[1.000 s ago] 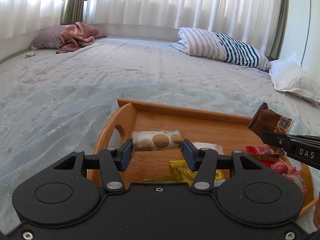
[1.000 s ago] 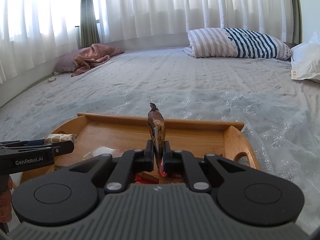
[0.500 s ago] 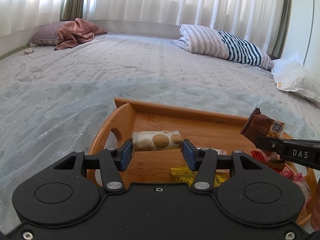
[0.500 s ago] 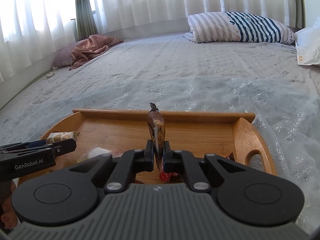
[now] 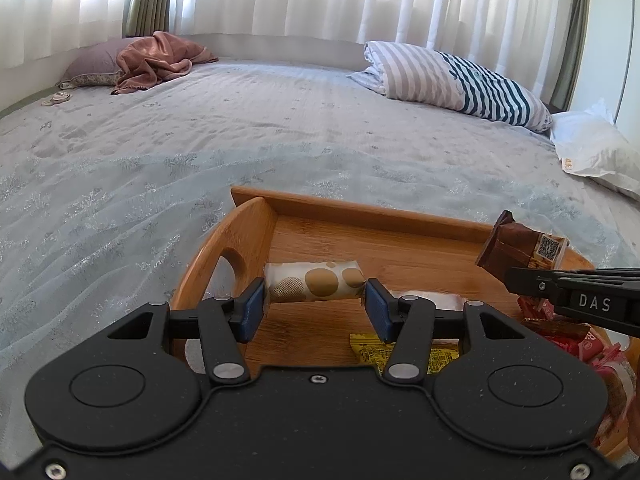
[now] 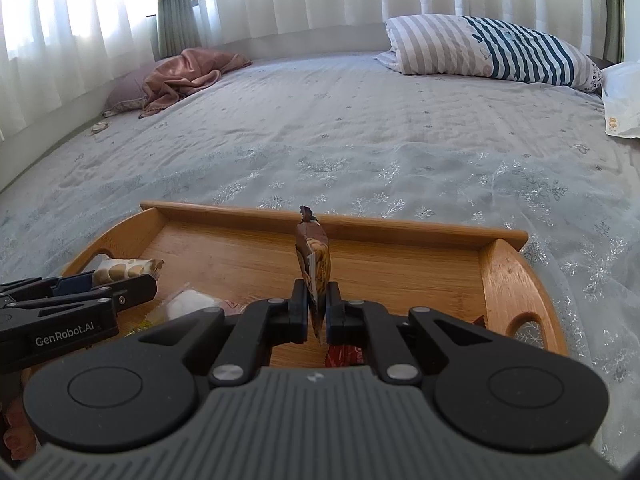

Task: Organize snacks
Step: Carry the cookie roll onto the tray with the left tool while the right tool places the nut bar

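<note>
A wooden tray (image 5: 376,216) lies on the bed; it also shows in the right wrist view (image 6: 400,230). My left gripper (image 5: 314,304) is shut on a cream snack pack with brown dots (image 5: 316,280), holding it by its two ends over the tray's left part. My right gripper (image 6: 318,308) is shut on a brown snack pack (image 6: 314,256), edge-on and upright above the tray's middle; the pack shows in the left wrist view (image 5: 520,246) too. A yellow packet (image 5: 372,354), a white packet (image 5: 424,300) and red packets (image 5: 576,340) lie in the tray.
The grey bedspread (image 5: 240,140) stretches all around the tray. A striped pillow (image 5: 452,80) and a white bag (image 5: 592,152) lie at the far right. A pink blanket on a pillow (image 5: 156,58) lies at the far left.
Both grippers keep their packs. The views have shifted a little over the tray; the brown pack sits slightly further right in the left wrist view than half a second ago.
</note>
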